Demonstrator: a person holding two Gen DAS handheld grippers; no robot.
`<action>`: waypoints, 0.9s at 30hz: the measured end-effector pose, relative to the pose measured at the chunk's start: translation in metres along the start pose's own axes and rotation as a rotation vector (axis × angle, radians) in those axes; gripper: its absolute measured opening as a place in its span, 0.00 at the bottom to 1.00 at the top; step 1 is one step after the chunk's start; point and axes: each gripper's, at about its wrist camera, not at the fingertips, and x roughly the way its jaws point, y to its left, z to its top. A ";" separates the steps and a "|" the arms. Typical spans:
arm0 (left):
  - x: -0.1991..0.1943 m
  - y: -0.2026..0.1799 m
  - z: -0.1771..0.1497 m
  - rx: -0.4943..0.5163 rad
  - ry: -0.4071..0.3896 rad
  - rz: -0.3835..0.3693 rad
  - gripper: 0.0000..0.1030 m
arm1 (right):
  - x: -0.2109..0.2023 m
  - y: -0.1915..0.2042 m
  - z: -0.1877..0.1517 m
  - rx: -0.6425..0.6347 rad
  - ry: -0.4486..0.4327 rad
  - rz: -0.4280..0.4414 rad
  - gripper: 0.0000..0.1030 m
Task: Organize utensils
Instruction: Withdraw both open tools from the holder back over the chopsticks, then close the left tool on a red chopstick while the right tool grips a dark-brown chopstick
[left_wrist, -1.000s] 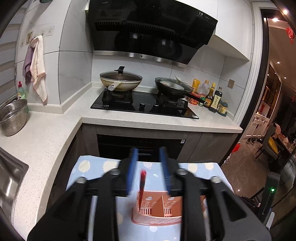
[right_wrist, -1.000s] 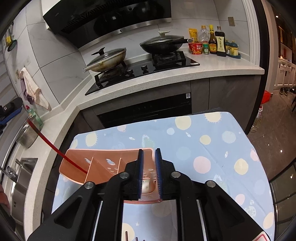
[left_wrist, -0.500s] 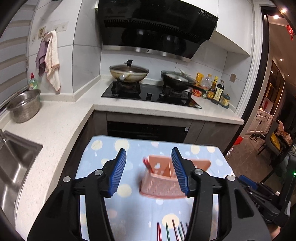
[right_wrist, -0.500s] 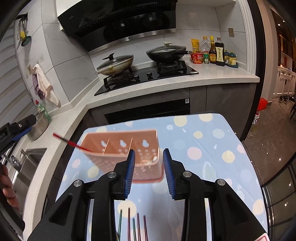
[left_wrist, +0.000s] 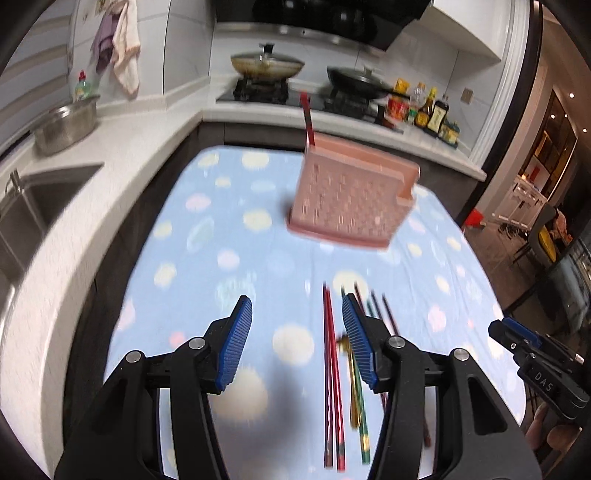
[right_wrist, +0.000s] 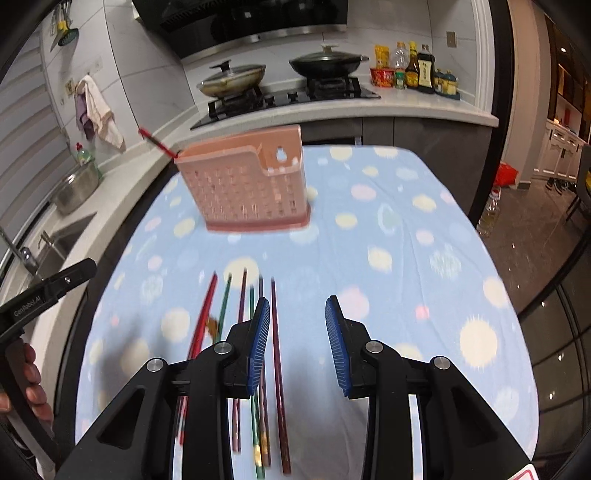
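A pink perforated utensil holder (left_wrist: 351, 199) (right_wrist: 245, 184) stands on the blue dotted tablecloth with one red chopstick (left_wrist: 307, 120) (right_wrist: 157, 142) sticking out of its left end. Several coloured chopsticks (left_wrist: 334, 369) (right_wrist: 275, 369) lie side by side on the cloth near the front. My left gripper (left_wrist: 297, 343) is open and empty above the cloth, just left of the chopsticks. My right gripper (right_wrist: 295, 343) is open and empty, its left finger over the chopsticks. The right gripper also shows in the left wrist view (left_wrist: 535, 365).
The table's cloth (right_wrist: 406, 240) reaches to the kitchen counter (left_wrist: 110, 155). A sink (left_wrist: 33, 206) and a steel bowl (left_wrist: 64, 123) are at left. A stove with two lidded pans (right_wrist: 280, 70) and sauce bottles (right_wrist: 413, 70) are behind.
Both grippers have drawn back from the holder toward the front of the table and opened wider. The red chopstick stays in the holder. The loose chopsticks have come into view.
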 end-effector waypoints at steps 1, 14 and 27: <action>0.002 -0.001 -0.011 0.002 0.019 -0.001 0.47 | 0.000 0.000 -0.010 -0.004 0.012 -0.007 0.30; 0.018 -0.010 -0.106 -0.001 0.171 -0.001 0.47 | 0.018 0.002 -0.093 -0.027 0.150 -0.004 0.30; 0.030 -0.013 -0.133 0.018 0.235 0.004 0.47 | 0.035 0.008 -0.106 -0.047 0.189 0.013 0.22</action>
